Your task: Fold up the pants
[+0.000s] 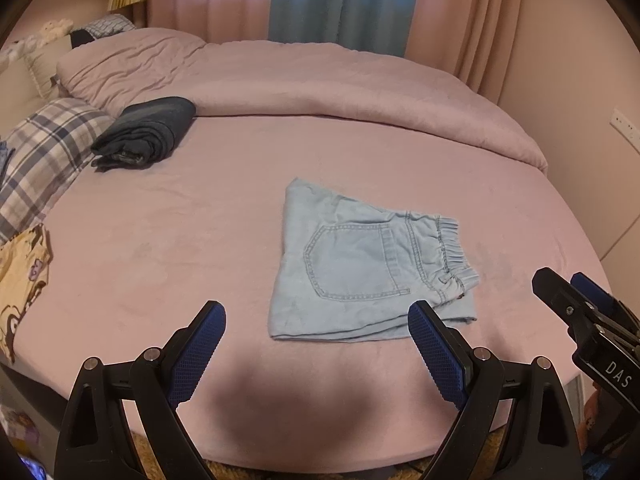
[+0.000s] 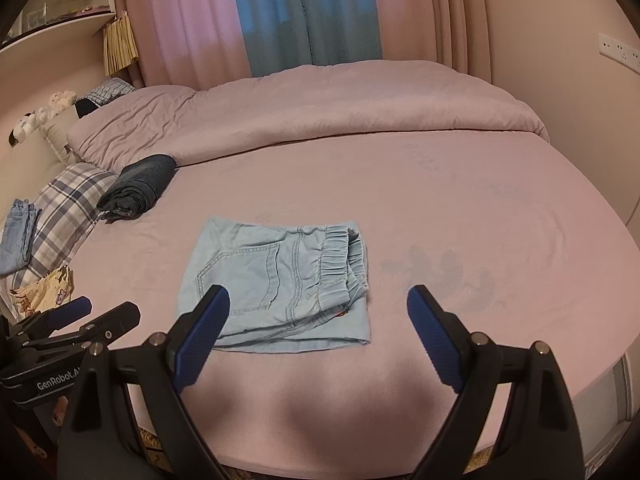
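Observation:
A pair of light blue denim pants [image 1: 360,276] lies folded into a small square on the pink bed sheet [image 1: 160,248], back pocket up and elastic waistband toward the right. My left gripper [image 1: 316,314] hovers open just in front of the pants' near edge, nothing between its blue pads. In the right wrist view the same folded pants [image 2: 280,284] lie ahead and a little left, and my right gripper [image 2: 320,296] stands open above their near right corner, holding nothing. Each gripper shows in the other's view: the right gripper [image 1: 568,292] at the right edge, the left gripper [image 2: 108,312] at the lower left.
A dark folded garment [image 1: 148,132] lies at the back left by a plaid pillow [image 1: 44,152]. A rolled-back pink duvet [image 1: 320,80] spans the rear. Another pair of jeans [image 2: 16,236] and a yellow printed cloth [image 2: 44,292] rest at the left. The bed's front edge [image 1: 320,466] is close.

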`<state>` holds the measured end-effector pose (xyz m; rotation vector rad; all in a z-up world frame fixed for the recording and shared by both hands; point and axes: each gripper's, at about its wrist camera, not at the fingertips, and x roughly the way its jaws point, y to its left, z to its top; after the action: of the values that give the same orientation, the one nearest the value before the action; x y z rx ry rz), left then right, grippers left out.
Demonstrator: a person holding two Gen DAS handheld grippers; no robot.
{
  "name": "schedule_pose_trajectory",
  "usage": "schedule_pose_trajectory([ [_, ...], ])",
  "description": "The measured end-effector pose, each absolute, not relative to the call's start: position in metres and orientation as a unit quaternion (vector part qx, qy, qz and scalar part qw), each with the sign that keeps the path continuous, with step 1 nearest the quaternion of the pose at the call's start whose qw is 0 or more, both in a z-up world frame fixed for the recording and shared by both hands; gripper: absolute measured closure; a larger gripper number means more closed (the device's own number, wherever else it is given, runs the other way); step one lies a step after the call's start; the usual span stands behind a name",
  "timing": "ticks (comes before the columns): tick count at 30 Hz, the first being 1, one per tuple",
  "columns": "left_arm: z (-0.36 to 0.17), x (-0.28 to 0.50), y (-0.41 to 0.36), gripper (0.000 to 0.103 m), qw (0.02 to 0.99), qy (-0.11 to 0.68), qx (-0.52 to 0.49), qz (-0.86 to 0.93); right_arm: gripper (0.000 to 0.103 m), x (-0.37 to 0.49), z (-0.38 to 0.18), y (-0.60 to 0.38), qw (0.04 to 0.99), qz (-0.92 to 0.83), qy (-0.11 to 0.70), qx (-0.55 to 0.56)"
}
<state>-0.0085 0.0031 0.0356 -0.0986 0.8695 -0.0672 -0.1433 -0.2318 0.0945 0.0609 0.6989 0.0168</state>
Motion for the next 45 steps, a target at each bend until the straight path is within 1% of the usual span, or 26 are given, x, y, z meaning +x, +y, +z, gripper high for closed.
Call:
schedule_pose_trajectory([
  [45,0.0402,-0.0145,-0.0031,0.011,0.907,0.415,-0.049,-0.038,0.012,-0.1421,0.0892,-0.2296,0.936,0.0,0.351,0.014],
])
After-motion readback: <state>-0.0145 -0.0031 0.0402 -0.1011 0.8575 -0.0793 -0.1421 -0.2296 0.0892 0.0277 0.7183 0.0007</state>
